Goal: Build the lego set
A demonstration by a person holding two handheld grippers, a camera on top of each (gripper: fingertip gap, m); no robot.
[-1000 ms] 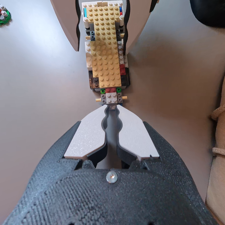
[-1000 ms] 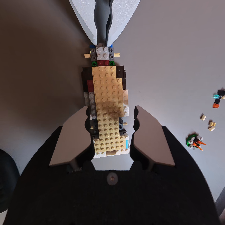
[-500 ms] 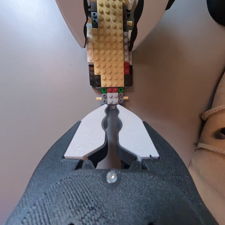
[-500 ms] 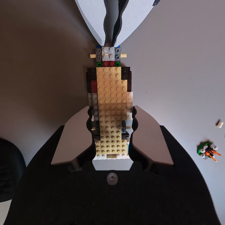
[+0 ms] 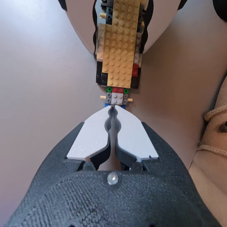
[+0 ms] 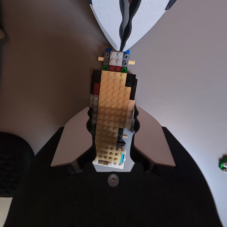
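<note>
Brick model (image 5: pixel 119 51) lies flat on the worktop (image 5: pixel 43 73), lengthwise between my two tools. My left tool (image 5: pixel 113 106) has its fingers pressed together, tips meeting at the model's grey-and-blue end; whether they pinch a bit of it I cannot tell. My right tool (image 6: pixel 112 108) is spread around the model's other end, its dark pads close against both sides. Right of the model sits a small green piece (image 6: pixel 223 164). A tan shoe (image 5: pixel 215 135) is beyond the left tool's right side.
</note>
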